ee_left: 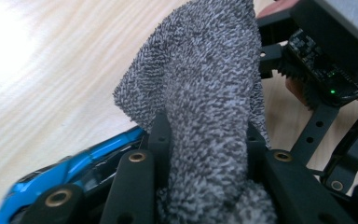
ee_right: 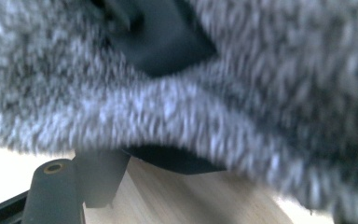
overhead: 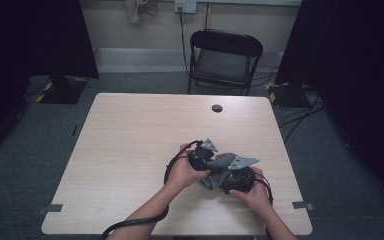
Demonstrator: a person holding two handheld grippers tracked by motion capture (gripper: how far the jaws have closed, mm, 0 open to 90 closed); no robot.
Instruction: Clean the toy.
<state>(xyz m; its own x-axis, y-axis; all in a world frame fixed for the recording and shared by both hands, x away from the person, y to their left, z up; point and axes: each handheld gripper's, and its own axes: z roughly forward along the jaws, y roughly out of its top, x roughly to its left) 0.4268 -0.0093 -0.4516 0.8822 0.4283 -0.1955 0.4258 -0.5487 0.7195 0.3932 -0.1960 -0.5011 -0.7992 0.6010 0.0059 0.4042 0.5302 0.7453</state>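
A grey, nubby terry cloth (ee_left: 205,107) stands bunched between the closed jaws of the left gripper (ee_left: 205,158), clamped, above the pale wood-grain table (overhead: 130,140). Just beyond, the right gripper (overhead: 237,177) touches it; whether it grips, the pictures cannot tell.

A grey terry cloth (ee_left: 205,93) rises from between the left gripper's (ee_left: 209,154) two black jaws, which press against it on both sides; its free end stands up and folds over toward the top edge. Under it lies a pale wooden table (ee_left: 51,93), glaring white toward the upper left corner. A blue part (ee_left: 74,168) of the gripper shows at lower left. At the right, the other gripper (ee_left: 326,70) sits just beside the cloth, a small green light lit on it.
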